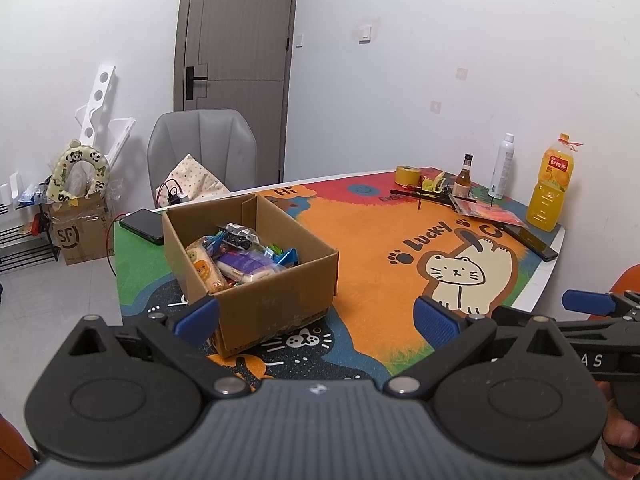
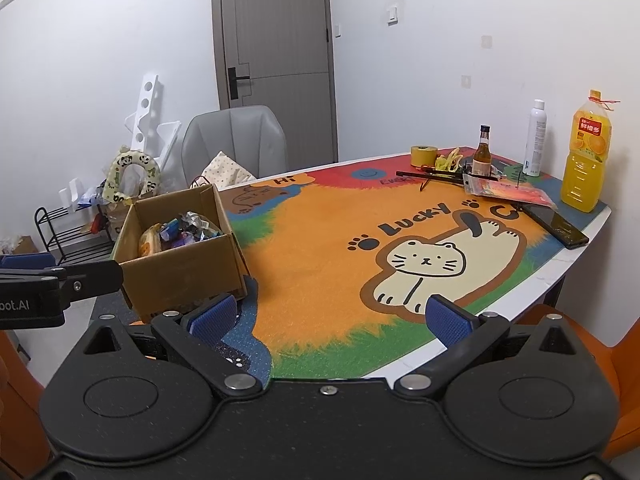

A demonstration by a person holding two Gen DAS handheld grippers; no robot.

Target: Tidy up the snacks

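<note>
Both the left gripper (image 1: 316,314) and right gripper (image 2: 338,314) hang spread wide with nothing in them, while the snacks (image 1: 236,256) sit piled in the cardboard box (image 1: 276,300) on the cat mat (image 1: 380,248).

- Left gripper (image 1: 316,316): black body, round discs, silver screws, blue ribbed pads (image 1: 434,317).
- White lettering is seen on the right gripper (image 2: 334,316).

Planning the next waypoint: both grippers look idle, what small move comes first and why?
Probably ease the left hand-held gripper forward over the box. Its jaws are open and empty, the box of snacks sits just ahead, and the right hand-held gripper, also open, faces bare mat.
</note>
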